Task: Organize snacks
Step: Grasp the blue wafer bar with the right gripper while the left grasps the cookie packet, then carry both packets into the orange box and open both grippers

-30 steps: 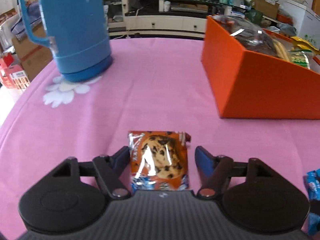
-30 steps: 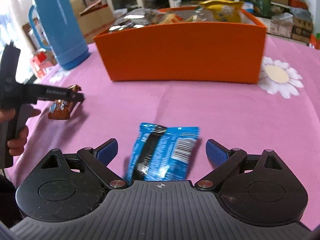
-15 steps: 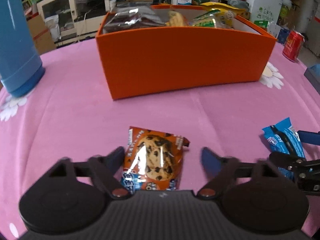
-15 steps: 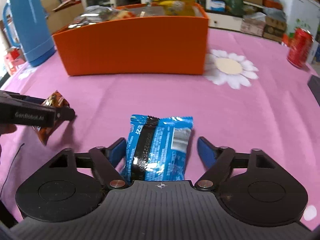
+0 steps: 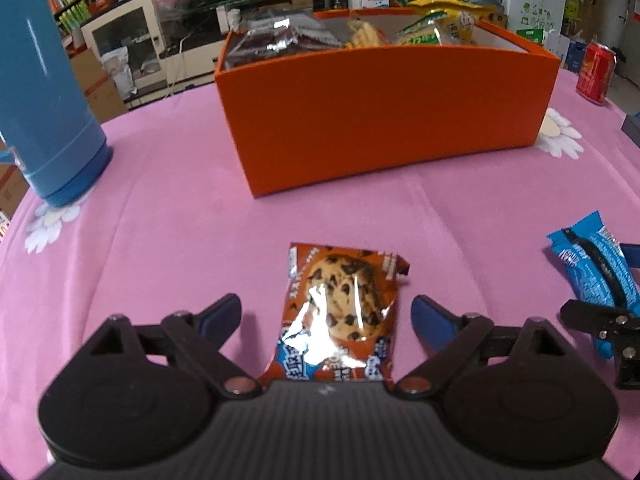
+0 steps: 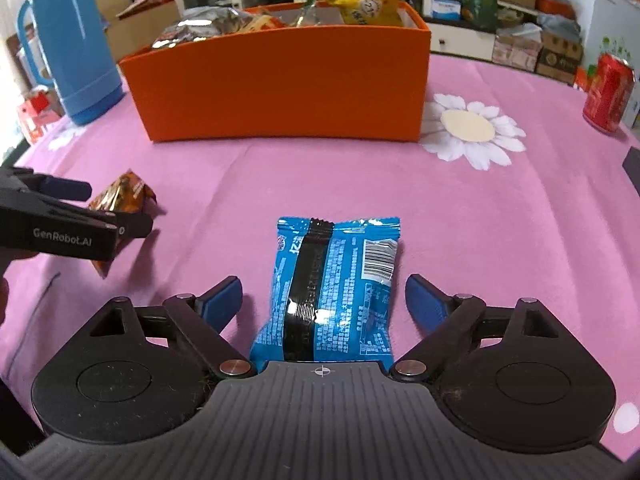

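An orange-brown chocolate-chip cookie packet (image 5: 340, 312) lies flat on the pink tablecloth between the fingers of my left gripper (image 5: 326, 306). Those jaws are opening and the blue pads stand clear of the packet on both sides. A blue snack packet (image 6: 332, 284) lies seam side up between the fingers of my right gripper (image 6: 324, 285), whose jaws are opening too, with gaps at both pads. The orange box (image 5: 384, 112) holding several snack bags stands beyond both packets. The right wrist view shows the left gripper's fingers (image 6: 80, 216) over the cookie packet (image 6: 124, 194).
A tall blue thermos (image 5: 44, 100) stands at the far left of the table. A red can (image 6: 608, 92) stands at the far right, near a dark flat object (image 6: 632, 168) at the edge. White daisies are printed on the cloth. Cluttered shelves lie behind.
The left view swung from the thermos toward the orange box, and the left jaws spread wider around the cookie packet. The right jaws narrowed slightly on the blue packet, then widened again.
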